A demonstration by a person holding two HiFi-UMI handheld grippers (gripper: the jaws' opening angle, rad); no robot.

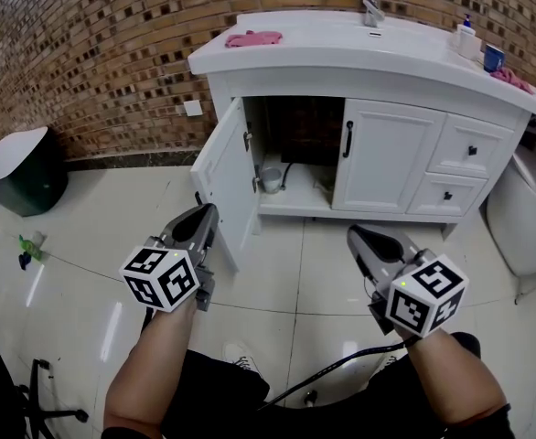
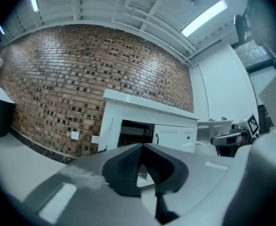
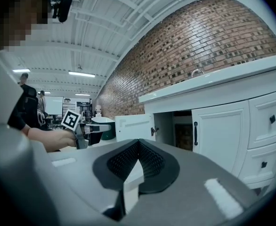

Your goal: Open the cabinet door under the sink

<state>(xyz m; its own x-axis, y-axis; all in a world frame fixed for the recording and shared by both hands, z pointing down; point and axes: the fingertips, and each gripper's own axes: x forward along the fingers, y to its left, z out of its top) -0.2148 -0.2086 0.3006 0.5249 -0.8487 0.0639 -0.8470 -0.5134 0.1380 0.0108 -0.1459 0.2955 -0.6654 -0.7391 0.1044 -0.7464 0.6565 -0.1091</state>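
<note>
Both left tongs (image 1: 208, 211) and right tongs (image 1: 353, 234) are pressed together and empty, cabinet door (image 1: 220, 176) already wide, so just back off without bumping it.

Left door (image 1: 224, 179): white, panelled, swung wide open, hinged at the cabinet's left edge, free edge out toward the camera, centre-left of head view. Two hinges (image 1: 248, 139) show on its hinge side. Opening (image 1: 295, 149) behind it is dark, with a pipe and small items inside, too small to tell. Cabinet (image 1: 469, 144): white, upper centre of frame, right under the white sink (image 1: 341, 35). Right door (image 1: 391, 158): shut, flush with the front, black vertical handle (image 1: 348, 140) at its left edge.
</note>
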